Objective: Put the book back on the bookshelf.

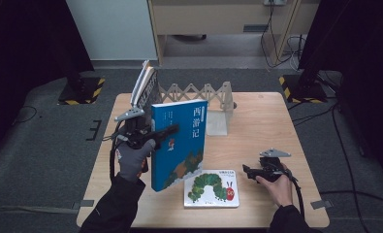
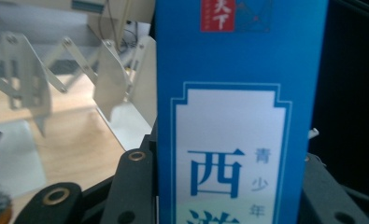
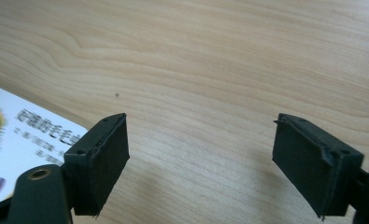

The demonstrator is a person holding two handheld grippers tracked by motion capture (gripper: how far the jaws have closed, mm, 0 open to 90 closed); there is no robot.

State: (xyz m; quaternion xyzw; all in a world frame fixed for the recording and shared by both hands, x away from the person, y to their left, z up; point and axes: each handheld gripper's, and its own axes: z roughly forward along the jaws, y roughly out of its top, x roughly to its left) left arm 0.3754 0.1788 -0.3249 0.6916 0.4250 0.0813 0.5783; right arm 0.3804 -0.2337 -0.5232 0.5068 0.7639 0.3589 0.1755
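A tall blue book (image 1: 179, 145) with a white title label stands upright on its lower edge on the wooden table (image 1: 262, 121). My left gripper (image 1: 172, 130) is shut across its upper left part. In the left gripper view the book's blue cover (image 2: 238, 116) rises between the two black jaws. A white picture book with a green caterpillar (image 1: 211, 188) lies flat near the front edge. My right gripper (image 1: 247, 171) hovers just right of it, open. Its pads (image 3: 100, 158) have only bare wood between them, with the picture book's corner (image 3: 28, 135) at the left.
A pale wooden expanding book rack (image 1: 199, 93) stands at the back of the table, also seen in the left gripper view (image 2: 28, 70). Two books (image 1: 144, 85) lean at its left end. Dark floor surrounds the table, with stand bases at both back corners.
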